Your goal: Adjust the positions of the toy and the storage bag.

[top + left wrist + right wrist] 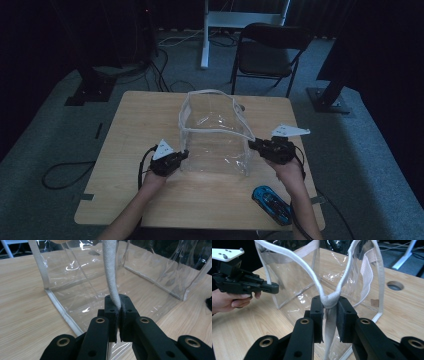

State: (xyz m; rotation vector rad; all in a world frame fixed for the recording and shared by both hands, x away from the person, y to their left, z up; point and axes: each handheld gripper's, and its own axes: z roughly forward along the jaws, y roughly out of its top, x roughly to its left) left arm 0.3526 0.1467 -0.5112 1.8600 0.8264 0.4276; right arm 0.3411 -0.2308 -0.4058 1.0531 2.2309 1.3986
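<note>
Two tools, left tool (183, 154) and right tool (251, 145), pinch a clear plastic bag's (215, 135) woven white trim.

Dim lab or recording studio, not a home. A small wooden table (150, 125) stood on grey carpet (45, 145), with loose black cables (62, 175) across the floor. Dark curtains closed off the back and sides. Black stand bases (90, 92) sat at the table's far corners. A black folding chair (265, 52) and a white desk frame (205, 35) stood behind.
</note>
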